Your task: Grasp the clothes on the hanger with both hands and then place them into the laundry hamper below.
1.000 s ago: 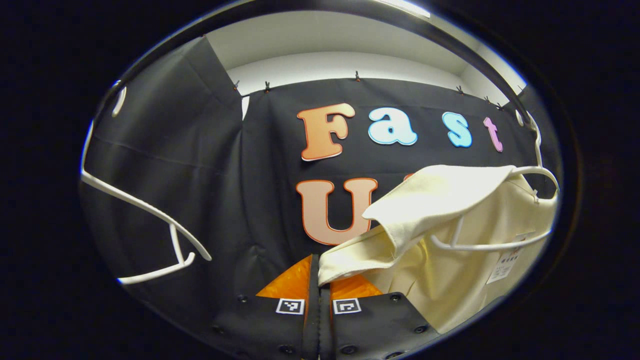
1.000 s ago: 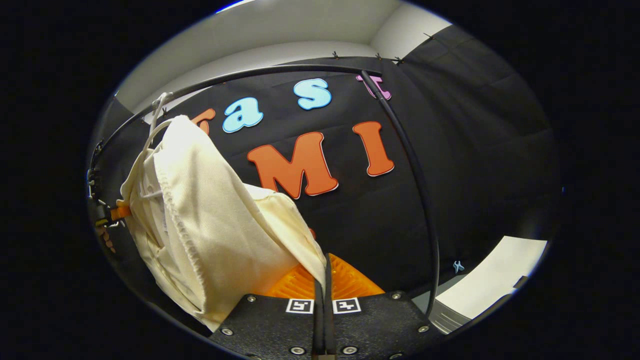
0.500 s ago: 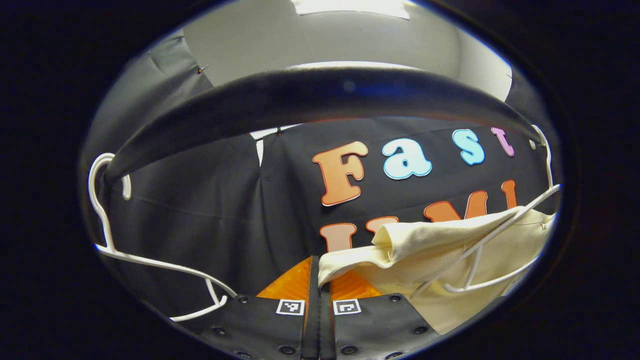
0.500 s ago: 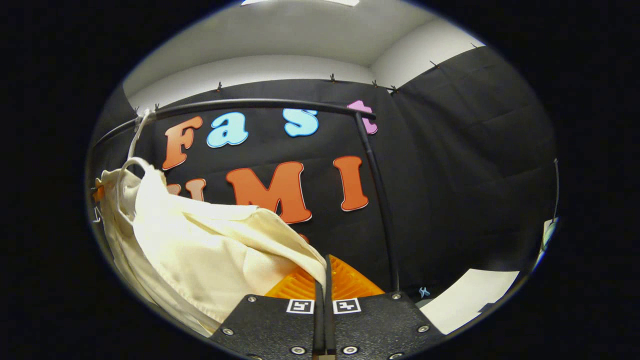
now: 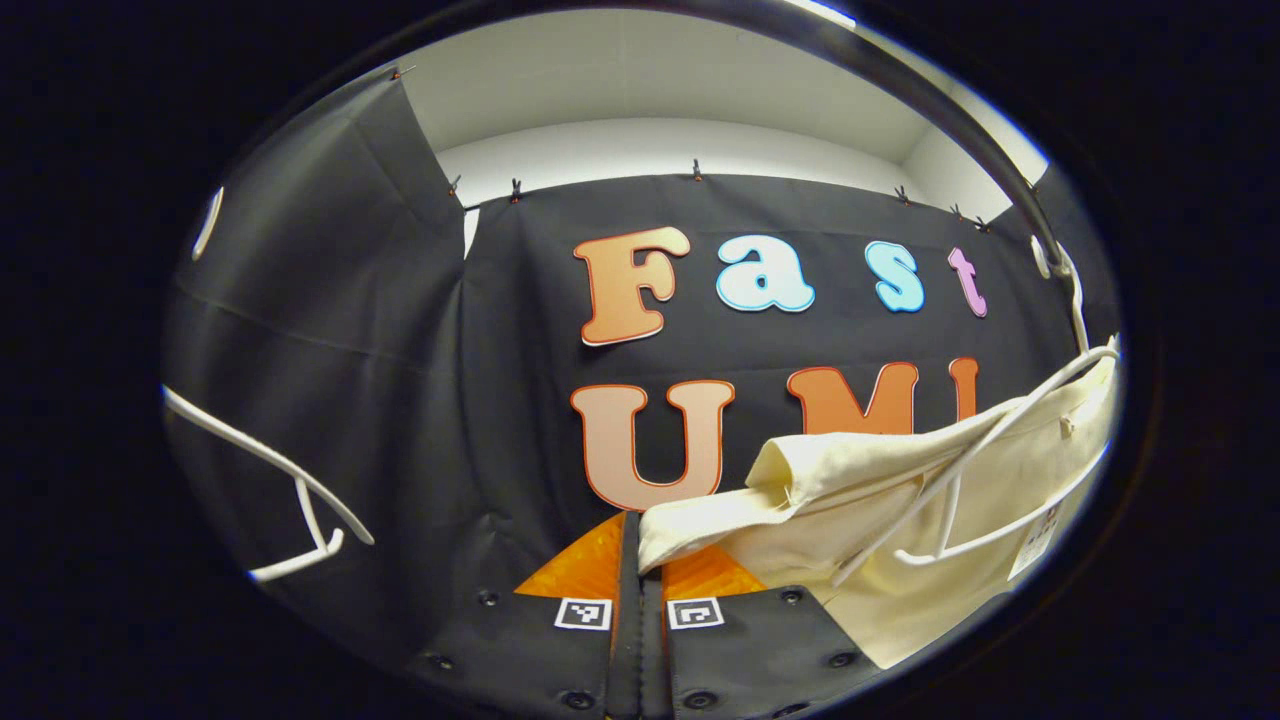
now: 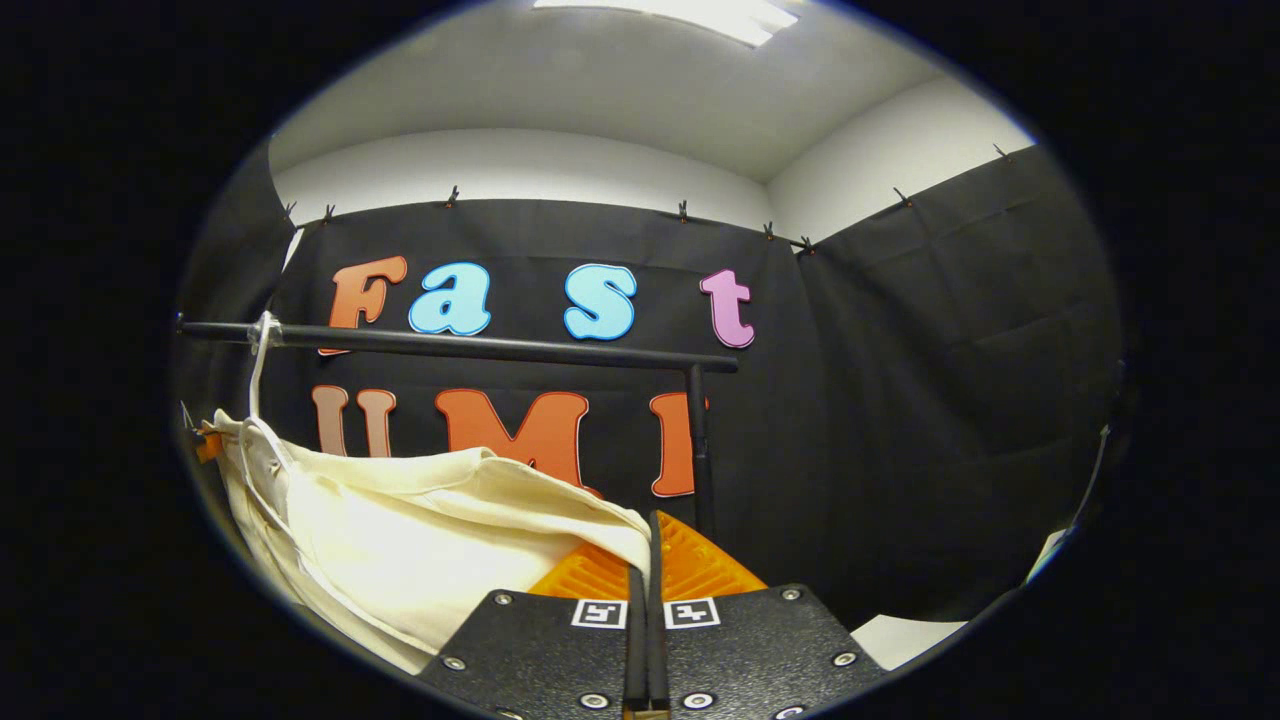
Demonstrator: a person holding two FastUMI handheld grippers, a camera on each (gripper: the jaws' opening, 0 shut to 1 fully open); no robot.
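Both the left gripper (image 5: 640, 560) and right gripper (image 6: 648, 560) pinch the cream cotton garment (image 5: 900, 520); the white plastic hanger (image 5: 1000, 470) threaded through it could snag and tug the cloth free.

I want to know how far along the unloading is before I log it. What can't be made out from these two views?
- Laundry hamper: whether anything is in it, both cameras point up at the rail.
- Cream garment: its lower part is cut off by the edge in the left gripper view.
- Tag: too small.
- Whether the garment is free of the hanger: folds hide the contact.
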